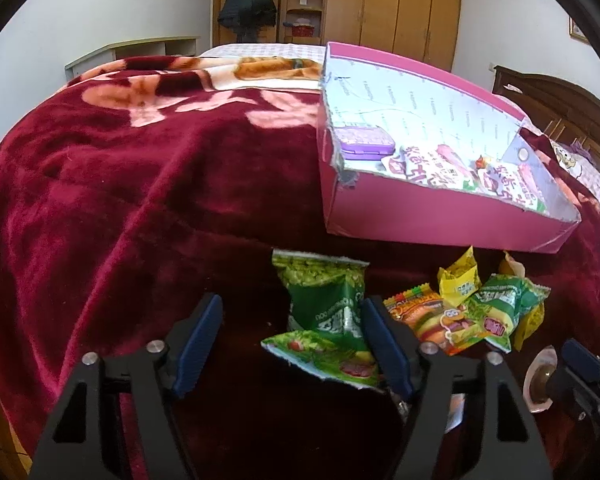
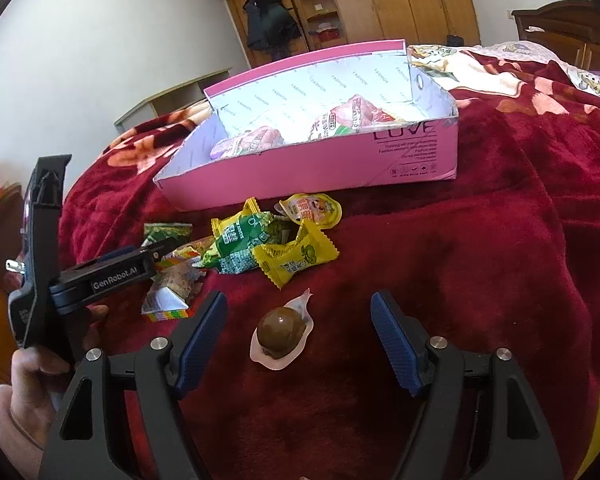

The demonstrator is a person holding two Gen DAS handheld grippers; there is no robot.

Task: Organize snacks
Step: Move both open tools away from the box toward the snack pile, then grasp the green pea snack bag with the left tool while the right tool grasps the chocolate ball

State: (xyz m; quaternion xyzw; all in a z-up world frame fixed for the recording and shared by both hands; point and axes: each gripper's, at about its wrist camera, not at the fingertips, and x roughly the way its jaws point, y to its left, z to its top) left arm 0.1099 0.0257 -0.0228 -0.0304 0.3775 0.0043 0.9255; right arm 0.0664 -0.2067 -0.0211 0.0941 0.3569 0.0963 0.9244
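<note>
A pink box (image 1: 420, 216) (image 2: 300, 172) lies on the red blanket with pink-white snack packs (image 1: 432, 168) and a purple case (image 1: 360, 142) inside. My left gripper (image 1: 292, 320) is open around a green pea snack bag (image 1: 324, 308), whose right side touches the right finger. Right of it lie a burger-print pack (image 1: 432, 320), a green pack (image 1: 500, 308) and yellow packs (image 1: 460, 280). My right gripper (image 2: 298, 320) is open around a brown egg in clear wrap (image 2: 280, 332). The snack pile (image 2: 260, 248) lies beyond it, and the left gripper (image 2: 100, 276) reaches in from the left.
The red floral blanket (image 1: 140, 200) covers the bed. A wooden wardrobe (image 1: 400, 4) and hanging dark coat (image 1: 248, 0) stand at the back. A headboard (image 1: 560, 96) is on the right. A low shelf (image 1: 140, 50) stands against the left wall.
</note>
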